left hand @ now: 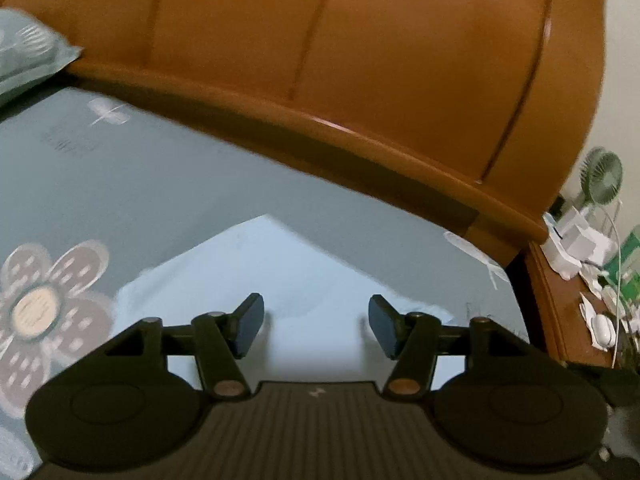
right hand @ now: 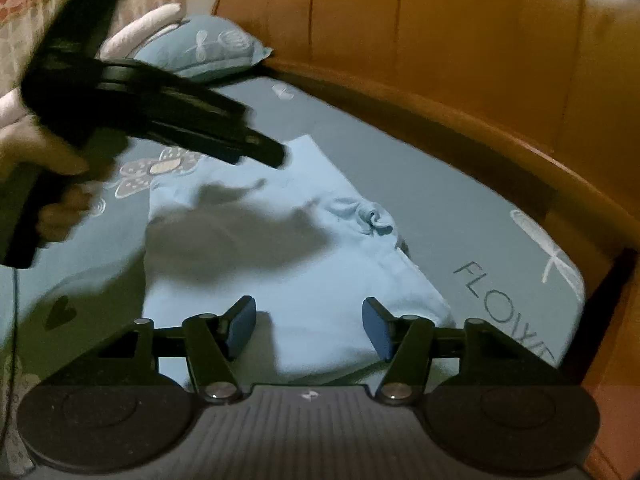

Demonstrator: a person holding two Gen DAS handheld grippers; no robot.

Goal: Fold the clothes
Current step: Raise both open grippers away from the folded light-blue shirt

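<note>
A: Any containers in view?

B: None that I can make out. There is only a cluttered nightstand [left hand: 560,280] at the right edge of the left wrist view, with a small green fan [left hand: 604,176] and white items too blurred to name.

A: Where is the garment?

B: The light blue garment [right hand: 280,264] lies flat on the bed sheet [right hand: 420,184], a grey-blue sheet printed with flowers, in the centre of the right wrist view. Its long axis runs from the lower centre of the frame up to a corner in the upper middle, pointing toward the wooden headboard [right hand: 460,40]. A bunched, crumpled part sits on its right edge.

A: And the grippers?

B: The right gripper [right hand: 308,328] is at the bottom of its own frame, jaws spread, nothing between them, over the near end of the garment. The left gripper [left hand: 316,326] also has its jaws spread and empty; in the right wrist view it reaches in from the upper left, held by a hand [right hand: 44,168], its tip over the far corner of the garment.

A: Anything else?

B: A matching pillow [right hand: 204,48] rests against the headboard at upper left.
</note>
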